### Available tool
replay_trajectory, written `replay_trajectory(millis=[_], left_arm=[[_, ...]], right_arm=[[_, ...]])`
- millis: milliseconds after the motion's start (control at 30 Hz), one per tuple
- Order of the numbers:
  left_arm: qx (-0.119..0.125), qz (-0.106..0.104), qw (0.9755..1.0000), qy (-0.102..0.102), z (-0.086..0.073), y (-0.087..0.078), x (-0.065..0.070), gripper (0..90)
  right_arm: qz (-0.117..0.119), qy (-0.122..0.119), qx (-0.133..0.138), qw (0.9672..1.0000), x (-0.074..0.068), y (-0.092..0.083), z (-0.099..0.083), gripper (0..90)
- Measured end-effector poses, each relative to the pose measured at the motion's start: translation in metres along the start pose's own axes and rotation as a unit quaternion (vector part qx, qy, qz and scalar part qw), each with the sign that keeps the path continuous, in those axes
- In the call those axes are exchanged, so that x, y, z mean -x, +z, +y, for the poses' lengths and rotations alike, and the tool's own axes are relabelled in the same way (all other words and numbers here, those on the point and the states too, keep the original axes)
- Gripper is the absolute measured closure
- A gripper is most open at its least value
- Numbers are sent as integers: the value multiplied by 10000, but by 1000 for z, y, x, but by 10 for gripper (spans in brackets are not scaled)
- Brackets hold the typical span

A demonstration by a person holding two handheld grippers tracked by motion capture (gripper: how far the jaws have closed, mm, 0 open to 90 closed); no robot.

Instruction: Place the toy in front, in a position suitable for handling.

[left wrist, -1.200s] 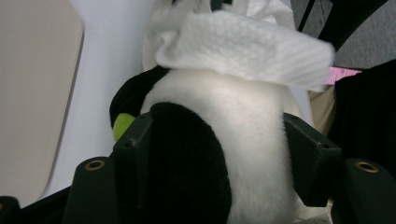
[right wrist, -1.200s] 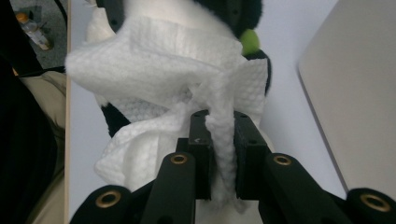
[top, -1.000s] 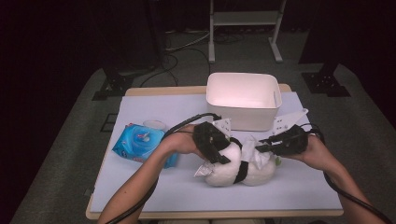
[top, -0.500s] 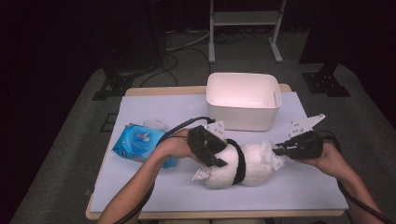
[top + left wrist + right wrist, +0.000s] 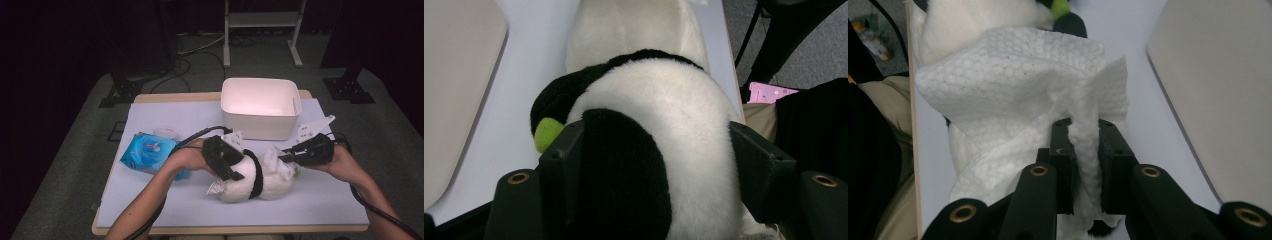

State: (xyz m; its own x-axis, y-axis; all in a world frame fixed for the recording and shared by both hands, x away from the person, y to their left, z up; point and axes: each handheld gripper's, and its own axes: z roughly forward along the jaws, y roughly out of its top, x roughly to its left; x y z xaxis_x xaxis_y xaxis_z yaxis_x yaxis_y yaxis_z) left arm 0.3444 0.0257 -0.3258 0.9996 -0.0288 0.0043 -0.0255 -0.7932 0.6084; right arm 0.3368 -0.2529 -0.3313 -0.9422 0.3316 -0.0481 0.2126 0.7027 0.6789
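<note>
My left gripper [image 5: 231, 175] clamps the black-and-white plush penguin [image 5: 252, 179], which lies on its side at the near middle of the white table [image 5: 325, 200], its jaws pressing into the soft body on both sides; they have just been easing a little wider. My right gripper [image 5: 286, 156], at the toy's right end, pinches a white wipe [image 5: 1013, 85] draped against the plush. A white bin [image 5: 260, 106] stands just beyond, and a blue wipes pack [image 5: 150, 152] lies to the left.
</note>
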Motion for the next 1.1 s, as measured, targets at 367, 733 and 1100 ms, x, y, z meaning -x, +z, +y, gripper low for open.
replay_trajectory(millis=[367,733,1100], left_arm=[[-7,7,10000,37,1,1,0,298],[247,146,9995,-101,2,1,0,199],[390,372,9984,-172,7,-8,3,145]], right_arm=[[162,-330,-156,9992,-8,19,29,787],[28,-162,-244,9996,-5,12,14,792],[-65,45,-164,9998,-7,4,-2,794]])
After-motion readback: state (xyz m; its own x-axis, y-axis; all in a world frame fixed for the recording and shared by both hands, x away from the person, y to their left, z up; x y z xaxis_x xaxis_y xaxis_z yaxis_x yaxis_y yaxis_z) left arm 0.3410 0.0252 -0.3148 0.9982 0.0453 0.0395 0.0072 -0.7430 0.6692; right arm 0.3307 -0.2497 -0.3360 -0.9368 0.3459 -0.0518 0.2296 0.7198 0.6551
